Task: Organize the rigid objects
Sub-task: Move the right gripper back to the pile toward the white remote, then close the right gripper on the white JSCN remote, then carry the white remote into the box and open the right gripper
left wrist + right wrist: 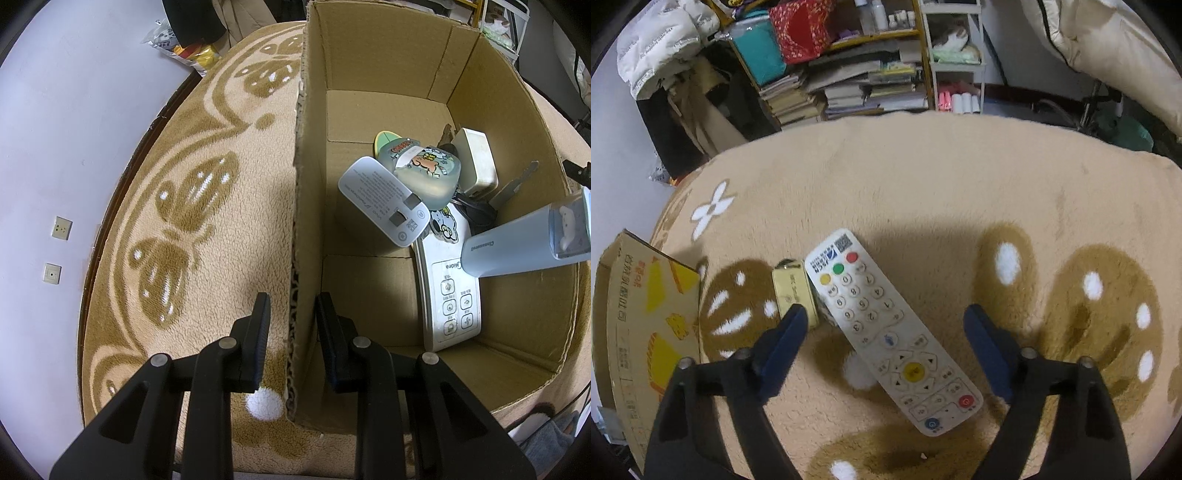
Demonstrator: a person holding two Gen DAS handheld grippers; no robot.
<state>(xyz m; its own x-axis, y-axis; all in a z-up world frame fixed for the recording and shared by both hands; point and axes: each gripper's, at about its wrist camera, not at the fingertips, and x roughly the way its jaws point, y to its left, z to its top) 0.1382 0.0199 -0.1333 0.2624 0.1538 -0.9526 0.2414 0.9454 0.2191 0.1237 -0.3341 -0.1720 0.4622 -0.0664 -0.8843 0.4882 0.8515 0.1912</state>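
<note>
My left gripper (293, 314) straddles the left wall of the cardboard box (301, 206). Its fingers stand a narrow gap apart, and carpet shows between the left finger and the wall. Inside the box lie a white charger (384, 201), a cartoon-printed case (424, 171), a white Midea remote (448, 299), a white plug (476, 162) and a pale blue tube (517, 242). My right gripper (884, 317) is wide open above the carpet. A white TV remote (886, 328) lies between its fingers, untouched. A small gold case (794, 295) sits by the left fingertip (792, 321).
A tan carpet with a brown butterfly pattern (177, 229) covers the surface. The box's printed outside (639, 317) shows at the left of the right wrist view. Shelves of books (849, 85) and bags stand beyond the carpet's far edge. A snack bag (181, 48) lies by the wall.
</note>
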